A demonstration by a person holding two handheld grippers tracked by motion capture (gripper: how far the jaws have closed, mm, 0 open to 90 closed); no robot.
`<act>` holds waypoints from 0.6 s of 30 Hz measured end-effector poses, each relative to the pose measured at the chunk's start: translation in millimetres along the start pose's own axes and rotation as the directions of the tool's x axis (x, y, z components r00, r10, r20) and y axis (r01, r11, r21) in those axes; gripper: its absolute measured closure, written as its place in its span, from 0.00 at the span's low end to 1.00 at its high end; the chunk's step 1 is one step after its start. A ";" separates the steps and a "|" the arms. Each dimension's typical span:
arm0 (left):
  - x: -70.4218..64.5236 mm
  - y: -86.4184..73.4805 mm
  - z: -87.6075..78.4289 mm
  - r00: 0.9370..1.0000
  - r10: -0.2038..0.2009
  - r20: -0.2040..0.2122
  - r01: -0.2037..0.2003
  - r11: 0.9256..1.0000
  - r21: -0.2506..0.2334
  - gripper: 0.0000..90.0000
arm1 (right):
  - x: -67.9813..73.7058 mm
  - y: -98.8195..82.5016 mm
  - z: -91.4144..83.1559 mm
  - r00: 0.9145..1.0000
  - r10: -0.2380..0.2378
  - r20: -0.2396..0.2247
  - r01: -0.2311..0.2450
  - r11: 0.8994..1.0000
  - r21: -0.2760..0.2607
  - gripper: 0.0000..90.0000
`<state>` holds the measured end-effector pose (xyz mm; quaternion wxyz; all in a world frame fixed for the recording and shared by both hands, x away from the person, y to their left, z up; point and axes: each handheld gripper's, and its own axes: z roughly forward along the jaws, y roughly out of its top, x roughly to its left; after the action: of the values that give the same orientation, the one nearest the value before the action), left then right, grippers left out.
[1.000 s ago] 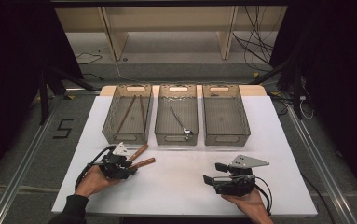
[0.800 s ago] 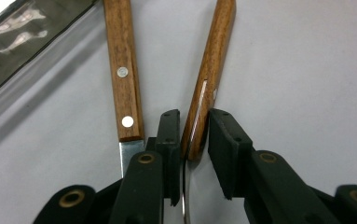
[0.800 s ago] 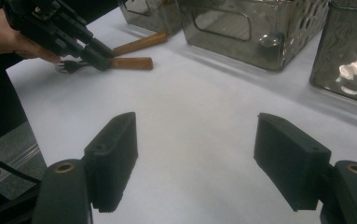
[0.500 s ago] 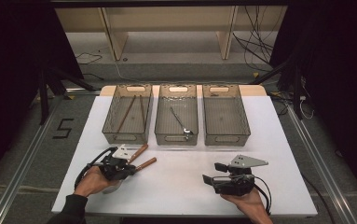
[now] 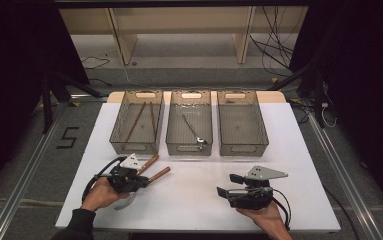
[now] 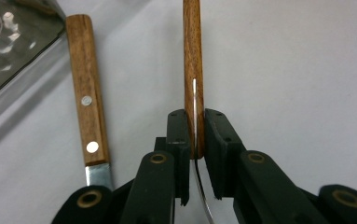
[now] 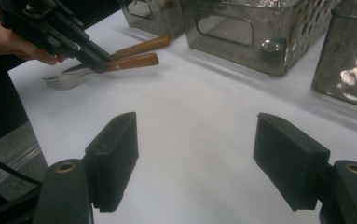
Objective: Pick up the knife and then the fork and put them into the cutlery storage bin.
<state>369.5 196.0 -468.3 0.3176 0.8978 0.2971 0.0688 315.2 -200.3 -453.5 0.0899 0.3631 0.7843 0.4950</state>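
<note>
Two wooden-handled utensils are lying at the near left of the white table (image 5: 194, 200), just in front of the leftmost of three grey bins. One of them, a fork (image 6: 194, 70), is being gripped by the left gripper (image 5: 138, 181): in the left gripper view its black jaws are being pressed narrowly against both sides of the wooden handle, close to where the metal neck begins, and they have just been closing onto it. The fork's tines (image 7: 59, 81) are being seen in the right gripper view, pointing toward the person's side of the table, low over the tabletop; whether they are touching it cannot be told. The second utensil (image 6: 88, 112), with two rivets in its handle and a flat metal blade, is lying free on the table just beside the held fork, nearly parallel to it, its handle end reaching close to the wall of the left bin (image 5: 136, 122).

Thin brown sticks are being held inside that left bin, and a metal utensil is lying in the middle bin (image 5: 190, 125). The right bin (image 5: 241, 122) is standing just beside the middle one.

At the near right, the right gripper (image 5: 229, 185) is being held in a hand (image 5: 259, 217) low above bare table, its jaws standing wide apart with nothing between them, well apart from both utensils.
</note>
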 end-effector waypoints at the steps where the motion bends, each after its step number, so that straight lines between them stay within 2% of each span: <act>1: -1.5 1.6 -0.3 1.000 -0.002 0.007 0.002 1.000 -0.005 0.89 | 1.8 0.7 0.1 1.000 -0.006 -0.001 0.006 1.000 -0.002 0.35; 6: -10.5 11.7 0.9 0.998 -0.007 0.056 0.009 1.000 -0.025 0.89 | 12.3 5.1 2.6 0.999 -0.046 -0.012 0.046 0.999 -0.020 0.35; 9: -12.8 18.4 2.0 0.994 -0.030 0.102 0.033 0.999 -0.031 0.89 | 17.9 7.3 5.8 0.997 -0.070 -0.021 0.069 0.997 -0.026 0.35; 11: -14.4 23.0 2.2 0.992 -0.030 0.122 0.033 0.999 -0.027 0.89 | 22.3 8.3 8.9 0.995 -0.094 -0.019 0.093 0.995 -0.022 0.35; 16: -22.0 36.4 4.5 0.987 -0.020 0.157 0.023 1.000 -0.019 0.89 | 33.8 11.7 18.3 0.987 -0.158 -0.019 0.158 0.987 -0.017 0.34; 18: -25.3 42.2 6.7 0.986 -0.009 0.166 0.011 1.000 -0.012 0.89 | 38.8 13.9 21.9 0.981 -0.193 -0.015 0.193 0.981 -0.015 0.34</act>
<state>371.6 151.6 -446.2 0.3473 0.8969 0.2736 -0.0060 304.9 -155.7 -444.2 0.1336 0.2809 0.8130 0.4922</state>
